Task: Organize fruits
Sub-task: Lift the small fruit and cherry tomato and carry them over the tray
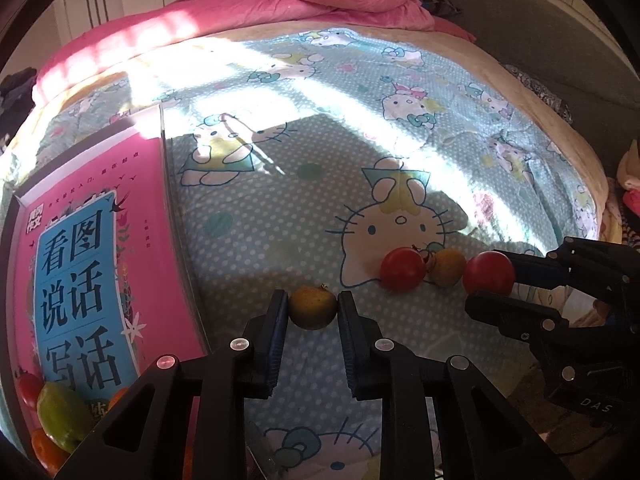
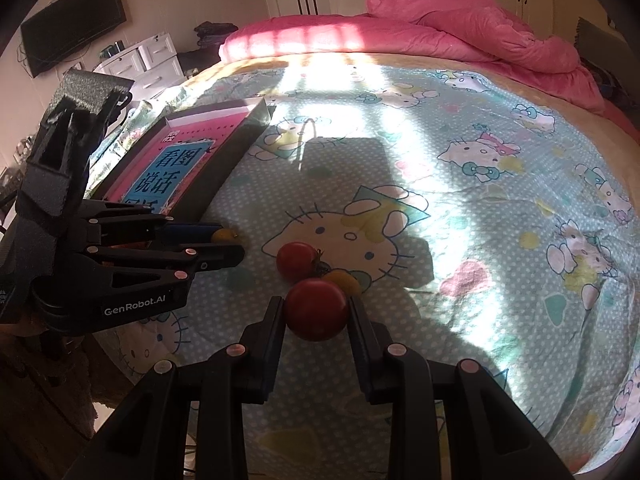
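Sunlit cartoon-cat bedsheet (image 2: 460, 208) covers the bed where the fruit lies. At its near edge the left gripper (image 1: 313, 309) is clamped on a yellow-green fruit (image 1: 313, 307), pads pressing both sides — to the right, the right gripper (image 2: 316, 314) pinches a red tomato (image 2: 316, 309). Between them sit another tomato (image 1: 402, 269) and a small yellow fruit (image 1: 446, 268), touching. Far left, a pink-lined box (image 1: 100, 216) holds more fruit (image 1: 64, 416).

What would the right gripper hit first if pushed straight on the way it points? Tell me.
The red tomato already clamped in the right gripper. Carried along, it would likely bump the small yellowish fruit just behind it, with a second tomato slightly left; depth is uncertain.
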